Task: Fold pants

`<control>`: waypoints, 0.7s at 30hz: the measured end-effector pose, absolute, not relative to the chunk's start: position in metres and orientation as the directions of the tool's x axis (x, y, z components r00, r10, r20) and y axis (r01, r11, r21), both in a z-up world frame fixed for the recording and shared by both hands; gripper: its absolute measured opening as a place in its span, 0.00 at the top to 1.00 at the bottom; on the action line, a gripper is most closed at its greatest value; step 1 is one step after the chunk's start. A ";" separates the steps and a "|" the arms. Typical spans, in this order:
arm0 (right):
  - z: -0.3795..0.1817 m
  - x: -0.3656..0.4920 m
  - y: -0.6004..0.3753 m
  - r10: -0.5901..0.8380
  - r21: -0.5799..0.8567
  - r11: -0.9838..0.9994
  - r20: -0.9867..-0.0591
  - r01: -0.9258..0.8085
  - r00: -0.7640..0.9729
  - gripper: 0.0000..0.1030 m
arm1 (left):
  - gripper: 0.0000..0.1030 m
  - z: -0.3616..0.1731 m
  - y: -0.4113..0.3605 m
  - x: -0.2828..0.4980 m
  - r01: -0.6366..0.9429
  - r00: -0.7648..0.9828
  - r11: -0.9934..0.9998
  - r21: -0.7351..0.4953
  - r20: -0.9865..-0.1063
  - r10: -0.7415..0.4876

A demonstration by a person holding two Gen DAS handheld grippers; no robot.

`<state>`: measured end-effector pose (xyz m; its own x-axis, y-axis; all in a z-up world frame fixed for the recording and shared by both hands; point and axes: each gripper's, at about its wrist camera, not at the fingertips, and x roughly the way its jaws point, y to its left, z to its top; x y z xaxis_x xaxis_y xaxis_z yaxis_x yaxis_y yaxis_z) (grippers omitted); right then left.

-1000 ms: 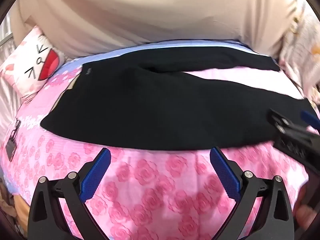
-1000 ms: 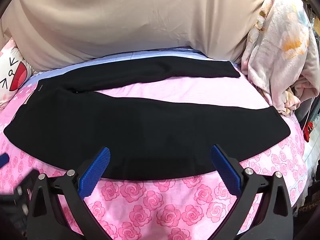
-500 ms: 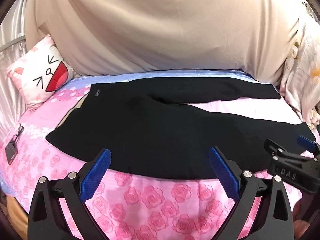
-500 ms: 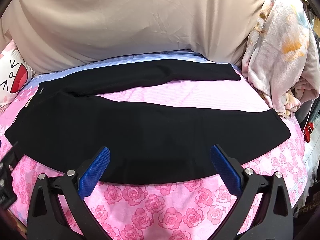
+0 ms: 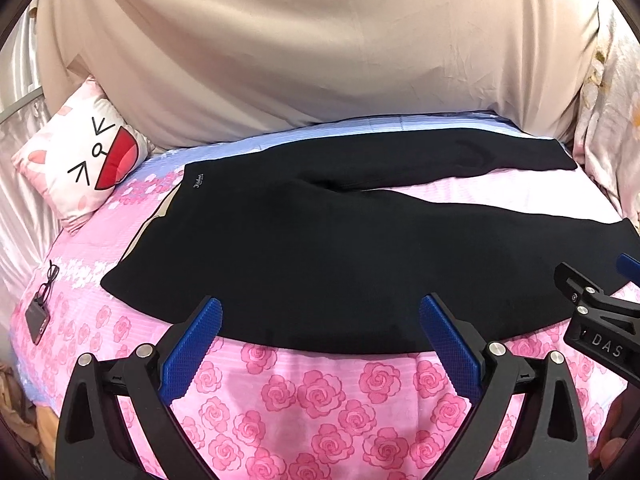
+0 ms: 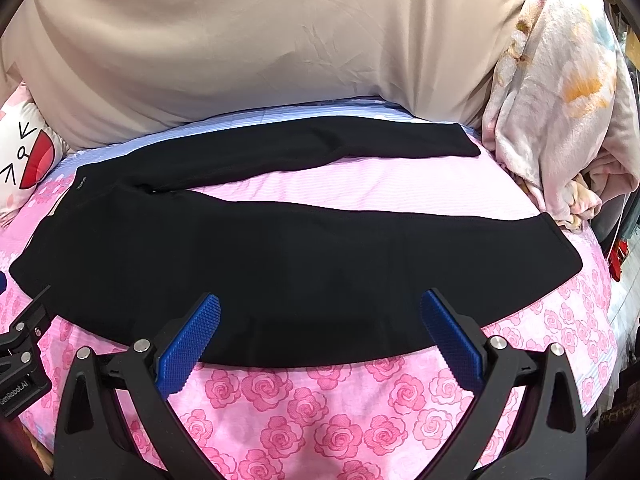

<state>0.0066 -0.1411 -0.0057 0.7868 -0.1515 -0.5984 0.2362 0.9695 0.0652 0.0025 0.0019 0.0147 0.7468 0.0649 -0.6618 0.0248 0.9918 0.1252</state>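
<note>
Black pants [image 5: 320, 248] [image 6: 280, 264] lie flat on the pink rose-print bed, waistband at the left, both legs spread apart toward the right. My left gripper [image 5: 320, 328] hangs open just above the near edge of the seat area, nothing between its blue pads. Over the near leg's front edge, my right gripper [image 6: 320, 326] is open too and holds nothing. In the left wrist view the right gripper's black body [image 5: 600, 320] shows at the right edge.
A cartoon-face pillow [image 5: 80, 160] leans at the back left. Beige fabric [image 5: 320, 48] covers the wall behind the bed. A crumpled floral blanket [image 6: 560, 100] is piled at the right. A lanyard with a card [image 5: 40, 312] lies on the left of the bedsheet [image 5: 320, 400].
Both grippers have pulled back and risen, so more of the pants and wall shows. Both stay open. The pants have not moved.
</note>
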 end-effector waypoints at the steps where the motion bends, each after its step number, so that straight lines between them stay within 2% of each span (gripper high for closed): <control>1: -0.006 0.007 -0.141 -0.150 0.066 0.969 -0.600 0.236 0.786 0.04 | 0.05 0.015 0.002 0.003 0.024 0.747 0.992 0.124 -0.662 0.064; 21: -0.006 0.008 -0.142 -0.148 0.066 0.970 -0.602 0.234 0.785 0.04 | 0.05 0.011 0.002 0.006 0.027 0.738 0.991 0.130 -0.671 0.068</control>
<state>0.0077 -0.1418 -0.0059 0.7846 -0.1480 -0.6021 0.2338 0.9700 0.0663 0.0055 0.0021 0.0112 0.7381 0.0685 -0.6712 0.0266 0.9911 0.1304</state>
